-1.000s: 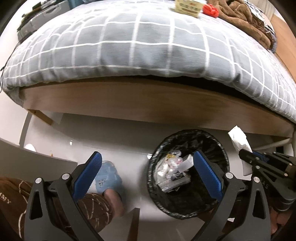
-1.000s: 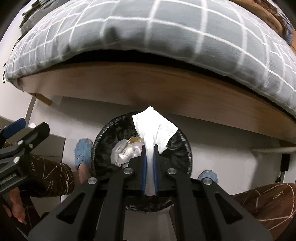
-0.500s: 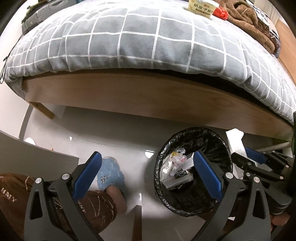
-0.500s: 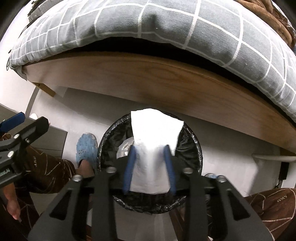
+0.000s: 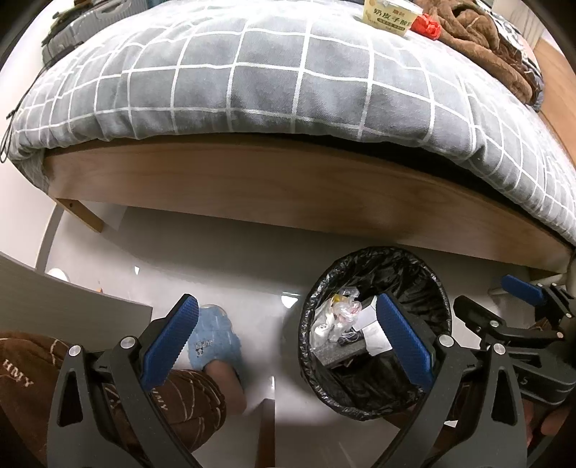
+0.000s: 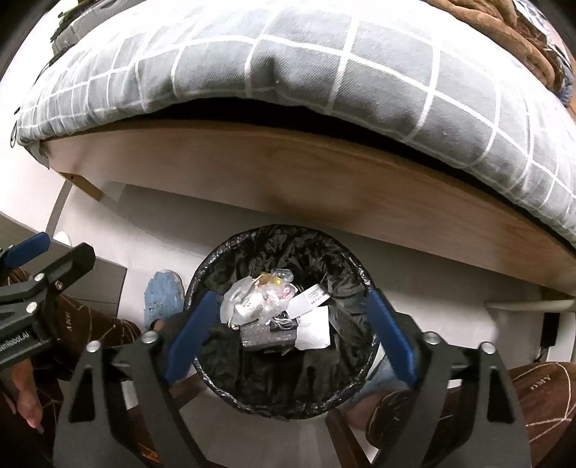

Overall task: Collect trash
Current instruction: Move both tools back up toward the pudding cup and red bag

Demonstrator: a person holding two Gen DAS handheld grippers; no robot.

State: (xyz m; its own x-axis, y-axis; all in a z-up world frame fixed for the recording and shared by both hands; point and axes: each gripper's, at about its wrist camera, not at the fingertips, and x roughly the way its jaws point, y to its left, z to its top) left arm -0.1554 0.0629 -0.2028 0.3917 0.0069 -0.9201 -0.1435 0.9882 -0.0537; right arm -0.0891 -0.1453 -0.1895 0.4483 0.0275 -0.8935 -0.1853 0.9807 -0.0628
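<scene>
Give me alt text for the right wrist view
The open right gripper hangs over a black-lined bin holding a white tissue and wrappers, beside a bed.

- My right gripper (image 6: 288, 327) hangs spread wide over the bin (image 6: 280, 324), which stands on the floor (image 6: 151, 230) just near of the bed frame (image 6: 288, 180).
- In the bin a tissue (image 6: 315, 329) lies right of a wad of wrappers (image 6: 255, 298).
- My left gripper (image 5: 284, 338) hangs parted, left of the bin.
- My slipper (image 5: 214, 338) rests on the floor left of the bin.
- A box (image 5: 390, 14) sits on the duvet (image 5: 270, 72), far right.
</scene>
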